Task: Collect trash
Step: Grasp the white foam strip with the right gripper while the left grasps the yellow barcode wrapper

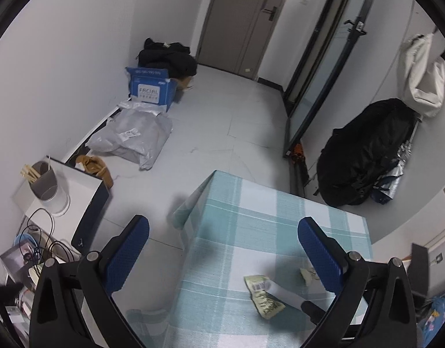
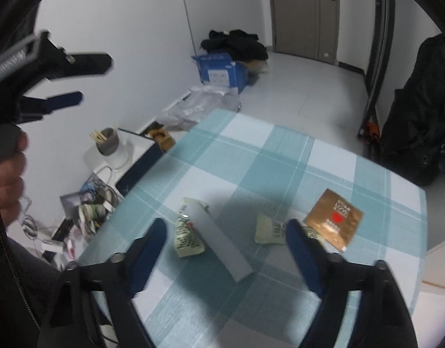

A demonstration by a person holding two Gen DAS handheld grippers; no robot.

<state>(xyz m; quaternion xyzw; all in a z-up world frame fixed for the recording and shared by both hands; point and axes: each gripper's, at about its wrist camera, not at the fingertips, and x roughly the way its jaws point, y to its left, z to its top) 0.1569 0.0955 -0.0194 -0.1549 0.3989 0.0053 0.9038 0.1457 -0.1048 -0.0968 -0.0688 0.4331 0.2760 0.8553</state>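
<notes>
A table with a teal checked cloth (image 2: 280, 150) holds the trash. A pale green wrapper (image 2: 187, 237) lies under a white paper strip (image 2: 219, 243). A second pale green wrapper (image 2: 269, 229) and a brown foil packet (image 2: 334, 220) lie to the right. My right gripper (image 2: 225, 237) is open and empty, above the strip. My left gripper (image 1: 222, 232) is open and empty, above the table's left edge; it also shows in the right wrist view (image 2: 80, 81) at upper left. The first wrapper (image 1: 264, 295), the strip (image 1: 286, 291) and the second wrapper (image 1: 306, 275) show in the left wrist view.
Left of the table stands a white box (image 1: 63, 191) with a grey cup (image 1: 45, 179) and a clutter of cables (image 1: 36, 246). On the floor lie a grey plastic bag (image 1: 132, 136), a blue carton (image 1: 151, 88) and black clothes (image 1: 167, 58). A black backpack (image 1: 367, 150) stands at the right.
</notes>
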